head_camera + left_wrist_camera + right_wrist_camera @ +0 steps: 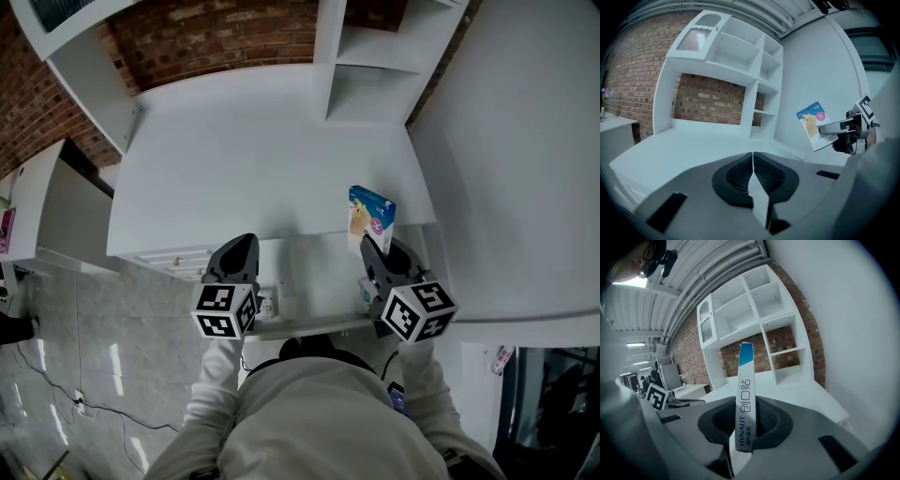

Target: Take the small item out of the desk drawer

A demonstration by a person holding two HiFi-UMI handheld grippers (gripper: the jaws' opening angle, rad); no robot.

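My right gripper [373, 246] is shut on a small flat box [371, 218], blue and white with a yellow picture, held upright above the front right part of the white desk [262, 169]. In the right gripper view the box [745, 399] stands edge-on between the pads, its narrow side printed HYNAUT. From the left gripper view the same box [813, 125] shows at the right, clamped in the other gripper. My left gripper [240, 249] is shut with nothing in it, its pads [753, 173] together, near the desk's front edge. The open white drawer [309, 291] lies below, between both grippers.
White shelf units [375, 47] stand at the back of the desk against a brick wall [216, 37]. A white wall [525, 159] closes the right side. Another white desk [47, 206] stands to the left, with cables on the tiled floor [84, 375].
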